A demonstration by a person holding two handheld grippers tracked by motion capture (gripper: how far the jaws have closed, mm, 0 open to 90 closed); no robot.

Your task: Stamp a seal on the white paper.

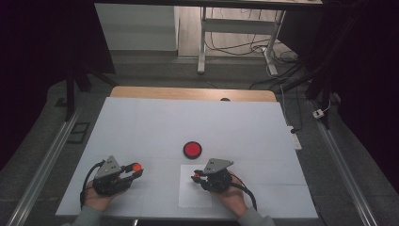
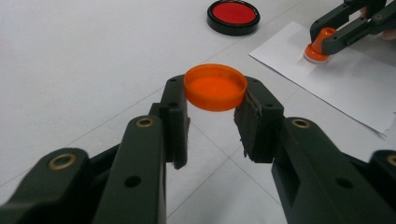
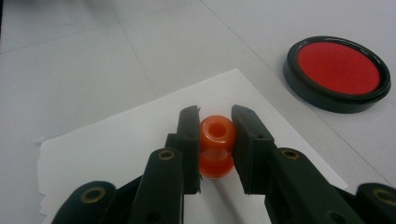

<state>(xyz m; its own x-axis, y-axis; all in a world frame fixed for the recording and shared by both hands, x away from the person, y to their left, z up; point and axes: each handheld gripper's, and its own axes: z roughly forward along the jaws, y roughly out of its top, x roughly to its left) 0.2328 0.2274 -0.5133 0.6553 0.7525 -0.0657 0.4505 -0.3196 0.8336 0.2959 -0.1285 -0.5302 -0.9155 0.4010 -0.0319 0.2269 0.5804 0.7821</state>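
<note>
The big white bench (image 1: 141, 127) carries everything here, and there is just one of it. On its near side lies one flat white sheet of paper (image 1: 195, 197), spread out smooth — most likely so a stamp can be pressed onto it.

Just beyond the paper sits one round black ink pad with a red middle (image 1: 192, 149). Its lid is off and the red ink faces up, so the stamp can be dipped in it. It is close to the paper, probably so the trip from ink to paper is short.

Two grippers are at work, one in each hand. The left gripper (image 2: 212, 114) has its jaws closed on one round orange plastic cap (image 2: 215, 87). It holds the cap by the sides, up off the bench and well away from the paper — I think that keeps the cap out of the way while the stamping goes on.

The right gripper (image 3: 215, 128) has its jaws closed tight on the neck of one small orange plastic stamp (image 3: 216, 144). The stamp stands upright with its bottom resting on the paper, near the paper's far left corner. Holding it by the thin neck lets the jaws push it straight down.
</note>
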